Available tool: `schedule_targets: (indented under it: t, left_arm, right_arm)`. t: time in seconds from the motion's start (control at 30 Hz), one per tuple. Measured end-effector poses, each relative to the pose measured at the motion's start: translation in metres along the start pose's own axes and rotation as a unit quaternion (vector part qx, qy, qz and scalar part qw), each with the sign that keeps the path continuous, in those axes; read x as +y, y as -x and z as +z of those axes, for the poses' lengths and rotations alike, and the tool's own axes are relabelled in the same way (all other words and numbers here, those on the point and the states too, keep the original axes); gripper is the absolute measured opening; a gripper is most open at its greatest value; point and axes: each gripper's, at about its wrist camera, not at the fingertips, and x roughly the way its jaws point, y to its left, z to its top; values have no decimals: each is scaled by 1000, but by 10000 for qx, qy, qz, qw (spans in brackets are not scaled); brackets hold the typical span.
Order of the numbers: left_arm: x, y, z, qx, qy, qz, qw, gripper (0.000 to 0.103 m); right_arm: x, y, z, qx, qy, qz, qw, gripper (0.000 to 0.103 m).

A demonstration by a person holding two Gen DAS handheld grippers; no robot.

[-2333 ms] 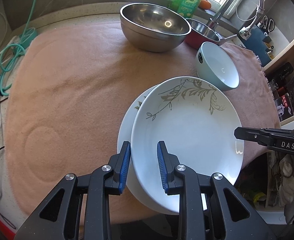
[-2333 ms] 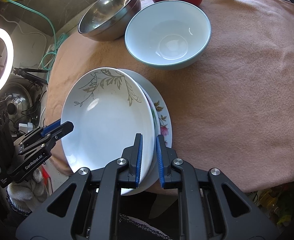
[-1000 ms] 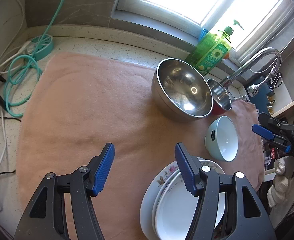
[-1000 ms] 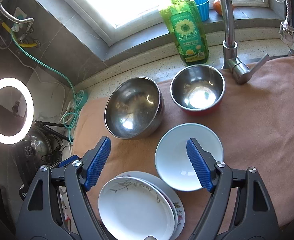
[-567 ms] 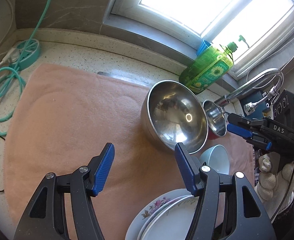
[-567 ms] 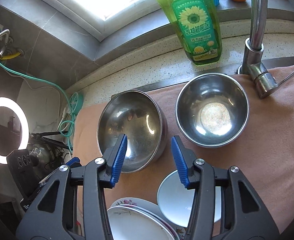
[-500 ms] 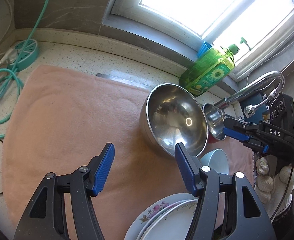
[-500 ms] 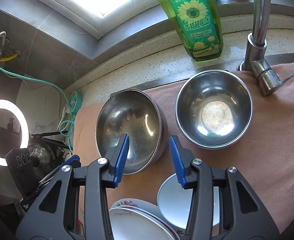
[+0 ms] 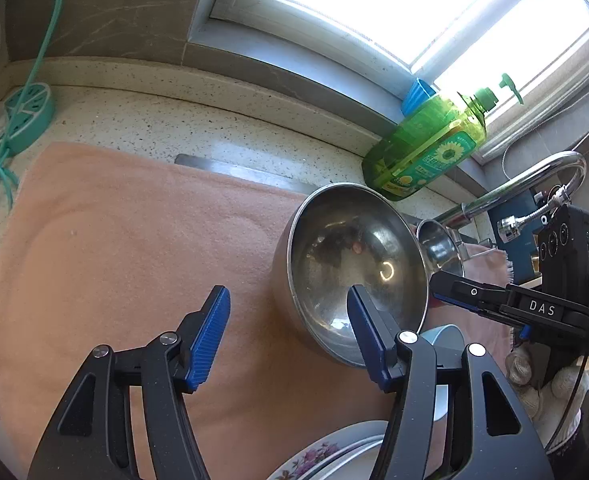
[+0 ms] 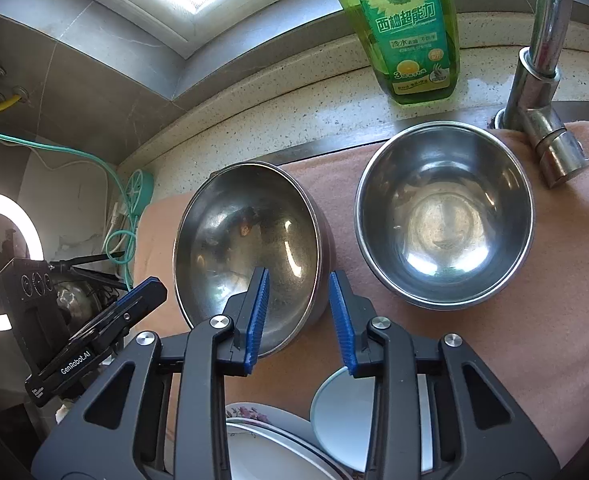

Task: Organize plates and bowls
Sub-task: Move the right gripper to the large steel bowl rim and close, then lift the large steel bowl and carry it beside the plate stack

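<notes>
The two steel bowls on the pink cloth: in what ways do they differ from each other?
The larger steel bowl is wider and oval-looking; the smaller steel bowl looks rounder. The larger bowl lies farther from the faucet, which stands right beside the smaller one. The right claw, its jaws closing, straddles the larger bowl's near rim; nothing reaches for the smaller bowl. Both are shiny, empty and upright.
</notes>
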Motion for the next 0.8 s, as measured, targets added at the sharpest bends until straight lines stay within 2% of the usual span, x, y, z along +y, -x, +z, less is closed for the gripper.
schedule_targets:
  t: [0.13, 0.2, 0.33, 0.47, 0.8]
  left_arm:
    - [-1, -9, 2, 79, -70, 16, 9999, 45]
    - [-2, -13, 2, 131, -128, 30, 9998, 36]
    - [-4, -21, 2, 222, -225, 45, 9995, 31]
    - [-3, -27, 2, 293, -209, 12, 9994, 22]
    - [-5, -28, 1, 263, -277, 131, 9992, 21]
  right_arm:
    - [0, -5, 0, 41, -2, -33, 10000, 27]
    - [0, -7, 1, 35, 9, -57, 10000, 26]
    - [-2, -11, 2, 67, 4, -116, 9999, 22]
    - [-5, -14, 2, 98, 34, -154, 9998, 14]
    - [1, -17, 0, 81, 103, -267, 9996, 12]
